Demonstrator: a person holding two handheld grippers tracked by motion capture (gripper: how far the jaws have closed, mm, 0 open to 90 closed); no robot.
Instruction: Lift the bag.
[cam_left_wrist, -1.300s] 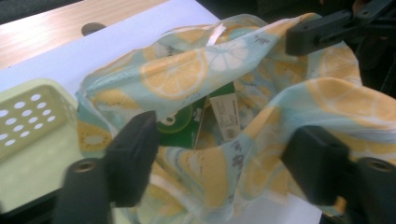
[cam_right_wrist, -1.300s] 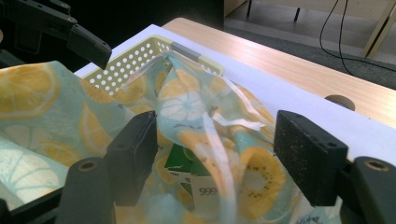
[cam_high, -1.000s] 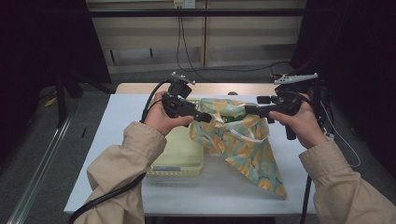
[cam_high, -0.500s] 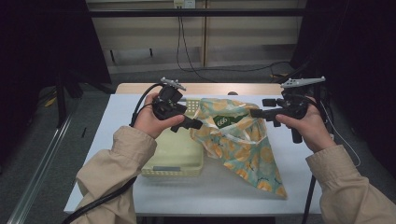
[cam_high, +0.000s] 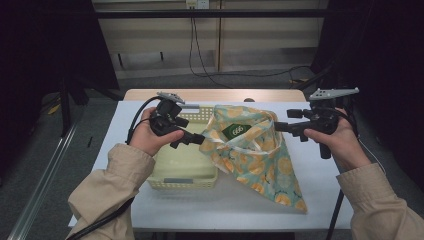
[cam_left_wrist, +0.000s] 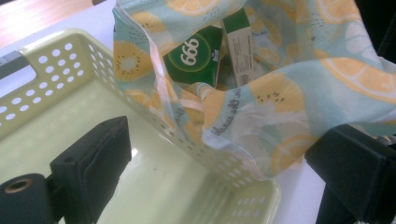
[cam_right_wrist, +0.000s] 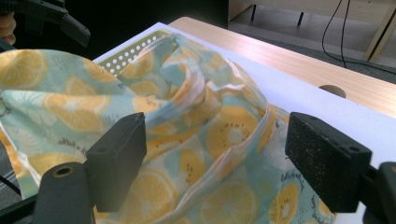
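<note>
Both forearms wear loose beige sleeves (cam_high: 107, 187) with gathered cuffs. Each hand carries a black two-fingered gripper: the left gripper (cam_high: 196, 138) trails a thick black cable, and the right gripper (cam_high: 280, 126) bears a grey three-cornered plate. The finger pads (cam_right_wrist: 327, 161) look rough and speckled.

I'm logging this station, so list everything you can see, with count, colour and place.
bag: one, pale teal with orange slices, mid-table, its left edge draped over the basket's right wall.
box: one, green with white print, inside the bag's open mouth.
basket: one, pale yellow-green, perforated, left of the bag.
table: one, white top with a wooden far strip.
cables: several, black, on the floor and wall behind.
left tongs: one, black, open, over the basket by the bag's edge, jaws just opened wider.
right tongs: one, black, open, at the bag's right side, jaws just opened wider.
sleeves: two, beige, at the bottom.
</note>
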